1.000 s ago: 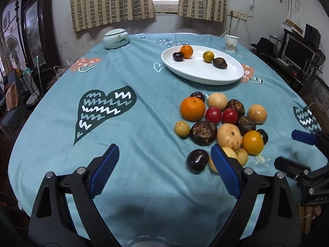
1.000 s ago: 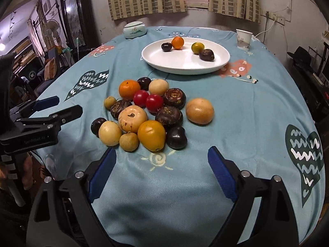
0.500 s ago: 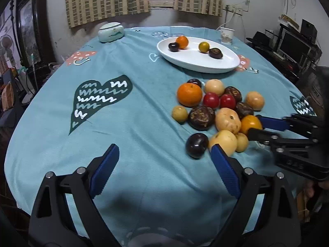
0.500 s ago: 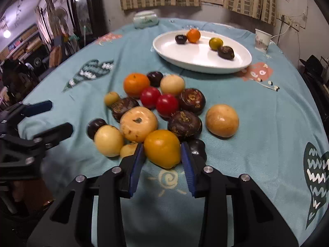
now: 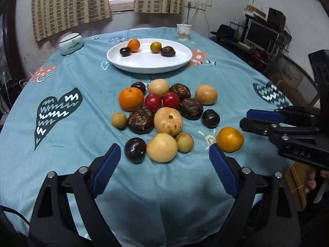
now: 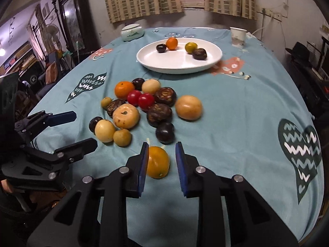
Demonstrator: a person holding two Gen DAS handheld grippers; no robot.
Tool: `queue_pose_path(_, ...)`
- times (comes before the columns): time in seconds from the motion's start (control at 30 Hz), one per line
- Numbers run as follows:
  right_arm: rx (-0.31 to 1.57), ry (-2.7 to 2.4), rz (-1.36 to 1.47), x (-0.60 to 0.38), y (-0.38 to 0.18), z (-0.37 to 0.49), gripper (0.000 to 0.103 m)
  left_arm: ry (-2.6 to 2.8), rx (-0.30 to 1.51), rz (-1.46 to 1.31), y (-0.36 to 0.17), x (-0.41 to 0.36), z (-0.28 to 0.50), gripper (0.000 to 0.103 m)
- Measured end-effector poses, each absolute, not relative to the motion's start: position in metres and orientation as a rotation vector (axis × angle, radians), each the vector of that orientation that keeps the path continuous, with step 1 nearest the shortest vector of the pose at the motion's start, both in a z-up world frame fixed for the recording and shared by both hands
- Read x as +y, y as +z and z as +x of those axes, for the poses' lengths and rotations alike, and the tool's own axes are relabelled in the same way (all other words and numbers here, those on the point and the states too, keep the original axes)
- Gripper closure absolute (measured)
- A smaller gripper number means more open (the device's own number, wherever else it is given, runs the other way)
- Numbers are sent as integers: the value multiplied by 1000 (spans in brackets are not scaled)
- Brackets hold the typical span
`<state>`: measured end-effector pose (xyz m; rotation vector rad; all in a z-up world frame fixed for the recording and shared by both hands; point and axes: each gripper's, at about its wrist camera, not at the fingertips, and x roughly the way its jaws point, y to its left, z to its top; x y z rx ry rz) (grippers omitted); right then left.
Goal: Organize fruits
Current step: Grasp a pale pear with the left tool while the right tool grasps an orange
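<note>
Orange-yellow fruit is lying on the tablecloth, on the near side of the fruit pile and apart from it. Half a second ago it was touching the pile. It is looking slightly oval to me, its long axis running away from the camera along the fingers, with a small mark at its near end.

I am seeing the right gripper with its jaws having just been closing, now standing narrow. The fruit is showing in the gap, but the left view is showing it on the cloth at the tips, so I am reading it as not clamped.

The left gripper is hovering on the near side of the pile, its jaws wide, having just been narrowing a little, with nothing in them.
</note>
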<state>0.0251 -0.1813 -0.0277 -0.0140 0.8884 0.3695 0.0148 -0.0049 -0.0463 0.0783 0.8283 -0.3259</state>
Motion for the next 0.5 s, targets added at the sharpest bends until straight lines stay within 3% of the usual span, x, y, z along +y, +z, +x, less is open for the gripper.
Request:
queue_pose_path(0.13, 940, 407, 41, -190, -44, 29, 75, -357, 886, 64, -58, -12, 29, 50)
queue_pose_path(0.37, 971, 421, 35, -183, -56, 37, 55, -350, 890, 68, -66, -12, 44, 51)
queue_pose_path(0.5, 1011, 435, 48, -179, -70, 41, 58, -374, 898, 65, -69, -14, 44, 50)
